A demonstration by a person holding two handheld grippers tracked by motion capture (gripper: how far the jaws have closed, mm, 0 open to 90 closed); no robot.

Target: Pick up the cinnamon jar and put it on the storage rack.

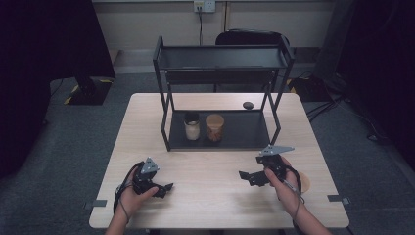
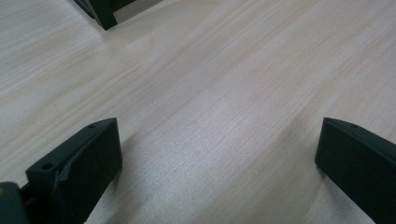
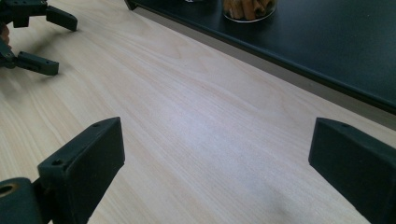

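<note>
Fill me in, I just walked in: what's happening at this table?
A person holds a gripper in each hand over the table. The left gripper and right gripper are both open and hold nothing. Two jars, a pale one and a brown one, stand side by side on the bottom shelf of a black rack, untouched.

Right gripper view: jar of brown sticks [image 3: 248, 9] cut off by top edge, only its base shows; shelf tray [image 3: 327, 51] runs off the right edge. Left gripper view: rack foot [image 2: 100, 11] clipped at top edge. High view: small dark object [image 1: 248, 105] near tabletop's far edge too small to tell; round tan disc [image 1: 303, 182] partly hidden behind right hand [image 1: 286, 183].
</note>
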